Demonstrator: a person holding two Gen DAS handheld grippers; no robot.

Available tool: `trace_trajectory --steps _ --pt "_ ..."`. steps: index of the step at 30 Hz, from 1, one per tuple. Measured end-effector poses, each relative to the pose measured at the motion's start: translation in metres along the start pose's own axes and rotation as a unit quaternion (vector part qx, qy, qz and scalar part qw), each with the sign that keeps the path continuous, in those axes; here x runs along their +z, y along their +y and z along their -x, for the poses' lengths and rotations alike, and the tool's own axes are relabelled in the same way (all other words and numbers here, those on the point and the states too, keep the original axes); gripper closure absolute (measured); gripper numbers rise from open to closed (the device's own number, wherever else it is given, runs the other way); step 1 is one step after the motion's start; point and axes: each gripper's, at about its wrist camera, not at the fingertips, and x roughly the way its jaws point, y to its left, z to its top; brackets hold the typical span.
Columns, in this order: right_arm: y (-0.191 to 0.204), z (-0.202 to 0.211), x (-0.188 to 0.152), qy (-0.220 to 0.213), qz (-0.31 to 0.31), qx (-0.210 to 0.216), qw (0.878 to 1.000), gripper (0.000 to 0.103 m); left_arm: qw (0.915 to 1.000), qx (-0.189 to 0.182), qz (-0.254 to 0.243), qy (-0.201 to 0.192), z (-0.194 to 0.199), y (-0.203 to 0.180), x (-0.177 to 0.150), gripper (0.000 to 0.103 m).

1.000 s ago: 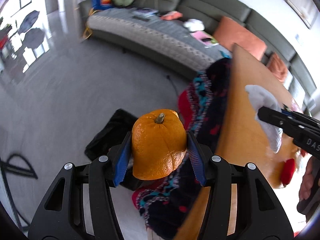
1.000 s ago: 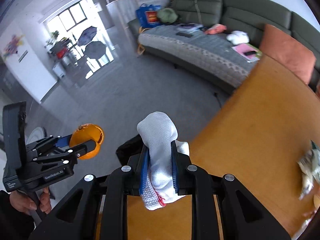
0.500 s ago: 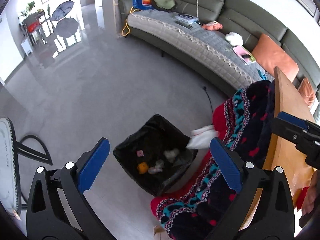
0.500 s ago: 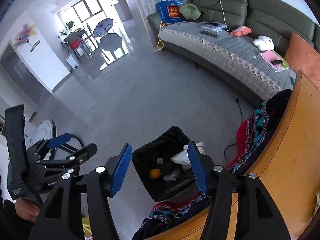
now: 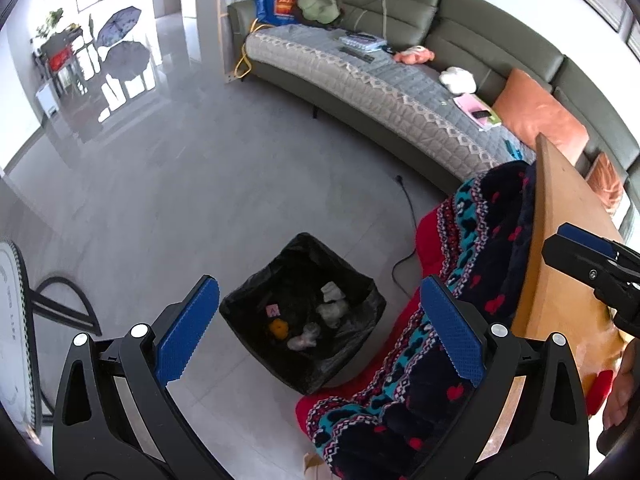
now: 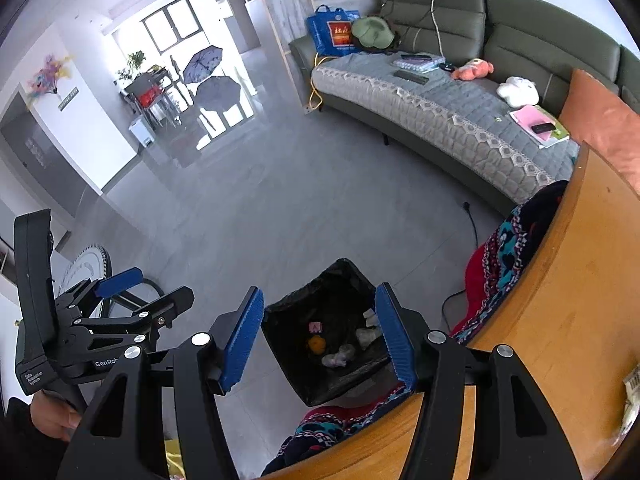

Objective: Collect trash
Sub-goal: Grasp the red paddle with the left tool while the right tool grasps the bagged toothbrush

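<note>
A black bag-lined trash bin (image 5: 248, 312) stands on the grey floor below both grippers. Inside lie an orange piece (image 5: 279, 328), a white cloth (image 5: 331, 292), crumpled wrappers (image 5: 304, 338) and a small pink block (image 5: 273, 311). My left gripper (image 5: 319, 282) hangs above the bin, open wide, with nothing between its blue pads. My right gripper (image 6: 320, 290) is also open and empty over the bin (image 6: 304, 380), where the orange piece (image 6: 317, 344) and white cloth (image 6: 370, 316) show. Each gripper appears in the other's view: the right gripper (image 5: 580, 256) and the left gripper (image 6: 160, 284).
A wooden table (image 6: 560, 320) curves along the right, with a wrapper (image 6: 632, 392) at its far right edge. A red, blue and black patterned blanket (image 5: 460, 280) hangs beside the bin. A black cable (image 5: 404, 200) lies on the floor. A grey-covered sofa (image 5: 380, 88) stands behind.
A second ago my left gripper held the orange piece and my right held the white cloth. Both jaws have opened, and both items now lie in the bin.
</note>
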Motion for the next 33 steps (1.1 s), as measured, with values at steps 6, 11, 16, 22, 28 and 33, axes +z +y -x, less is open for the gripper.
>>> trace_trajectory --steps 6,11,16,22,28,33 --pt "-0.017 0.030 -0.017 -0.018 -0.014 -0.020 1.000 0.040 0.9993 -0.018 -0.030 -0.007 0.013 -0.032 -0.001 0.006" --pt "-0.041 0.058 -0.036 -0.028 -0.036 -0.042 0.998 0.039 0.9972 -0.042 -0.062 -0.006 0.020 -0.074 -0.012 0.006" --pt "-0.077 0.091 -0.063 -0.038 -0.065 -0.072 0.995 0.039 0.9925 -0.070 -0.100 0.003 0.024 -0.123 -0.027 0.006" --pt "-0.125 0.131 -0.105 -0.047 -0.115 -0.105 0.987 0.038 0.9810 -0.112 -0.157 0.020 0.026 -0.197 -0.049 0.006" --pt "-0.173 0.166 -0.152 -0.051 -0.168 -0.138 0.975 0.037 0.9615 -0.152 -0.225 0.038 0.030 -0.271 -0.077 0.006" --pt "-0.205 0.190 -0.188 -0.057 -0.209 -0.160 0.963 0.037 0.9428 -0.175 -0.279 0.054 0.035 -0.321 -0.104 0.006"
